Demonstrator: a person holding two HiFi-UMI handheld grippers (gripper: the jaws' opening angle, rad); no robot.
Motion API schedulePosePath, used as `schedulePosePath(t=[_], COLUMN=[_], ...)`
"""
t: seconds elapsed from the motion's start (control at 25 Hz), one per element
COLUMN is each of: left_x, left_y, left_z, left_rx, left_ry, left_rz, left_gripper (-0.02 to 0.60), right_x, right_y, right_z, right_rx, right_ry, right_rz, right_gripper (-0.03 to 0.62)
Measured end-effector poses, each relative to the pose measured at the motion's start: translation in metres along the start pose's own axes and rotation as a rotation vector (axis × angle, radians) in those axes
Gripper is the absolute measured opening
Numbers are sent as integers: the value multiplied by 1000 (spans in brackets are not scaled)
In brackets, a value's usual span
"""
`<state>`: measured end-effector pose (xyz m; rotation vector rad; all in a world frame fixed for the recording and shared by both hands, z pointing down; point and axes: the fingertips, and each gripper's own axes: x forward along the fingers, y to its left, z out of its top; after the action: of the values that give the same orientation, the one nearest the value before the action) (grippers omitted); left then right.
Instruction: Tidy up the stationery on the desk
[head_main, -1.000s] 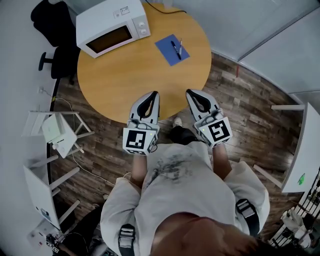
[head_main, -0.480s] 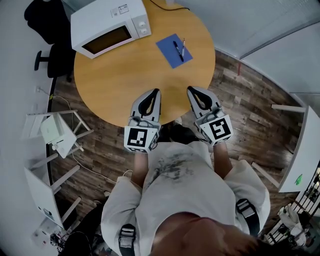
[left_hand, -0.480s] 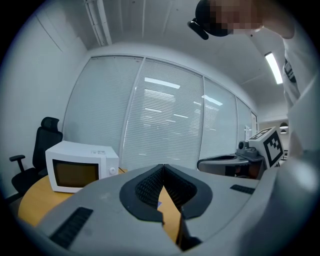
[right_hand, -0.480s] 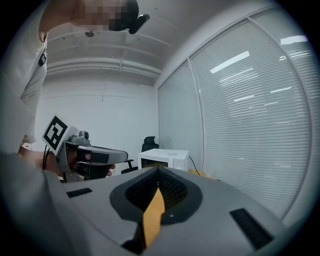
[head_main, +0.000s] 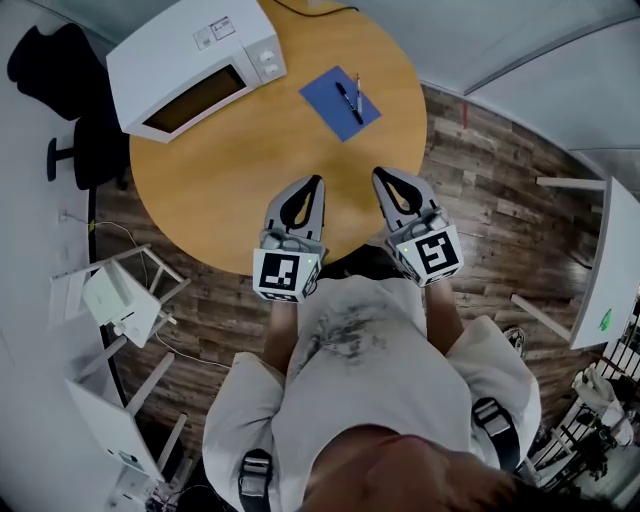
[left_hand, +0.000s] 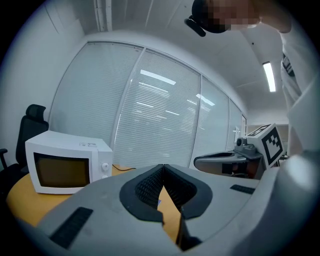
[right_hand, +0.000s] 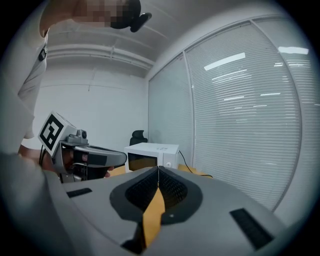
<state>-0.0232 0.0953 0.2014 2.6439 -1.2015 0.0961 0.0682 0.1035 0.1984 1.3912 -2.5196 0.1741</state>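
A blue notebook (head_main: 340, 103) lies on the far right part of the round wooden table (head_main: 240, 170). On it rest a dark pen (head_main: 346, 100) and a thinner pen (head_main: 359, 94) beside it. My left gripper (head_main: 314, 182) hovers over the near edge of the table, jaws shut with nothing between them. My right gripper (head_main: 378, 177) is level with it to the right, also shut and empty. In the left gripper view the left gripper (left_hand: 162, 166) has its tips touching; the right gripper (right_hand: 158, 169) looks the same in its own view.
A white microwave (head_main: 190, 62) stands at the table's far left, also seen as the microwave (left_hand: 65, 161) and the microwave (right_hand: 151, 155). A black office chair (head_main: 70, 110) stands left of the table. White furniture (head_main: 120, 300) sits on the wooden floor at left.
The head view has shifted, so the table and microwave sit further left and up in frame. Both grippers stay shut and have edged slightly toward the table.
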Motion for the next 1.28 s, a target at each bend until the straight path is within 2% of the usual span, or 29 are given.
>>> schedulePosePath(t=[0.32, 0.48, 0.76, 1.28], left_x=[23, 36, 68, 123], left_y=[25, 34, 46, 60], left_z=[-16, -23, -39, -79], left_rx=[-37, -50, -59, -67], left_ry=[33, 44, 71, 130], left_rz=[-84, -96, -77, -25], left_gripper=[9, 11, 11, 9], right_x=[36, 48, 70, 105], right_y=[-14, -24, -49, -95], right_z=[-10, -17, -34, -88], right_rx=[-24, -40, -20, -17], right_ry=[21, 46, 59, 170], right_rz=[-98, -115, -98, -45], right_gripper=[63, 63, 63, 64])
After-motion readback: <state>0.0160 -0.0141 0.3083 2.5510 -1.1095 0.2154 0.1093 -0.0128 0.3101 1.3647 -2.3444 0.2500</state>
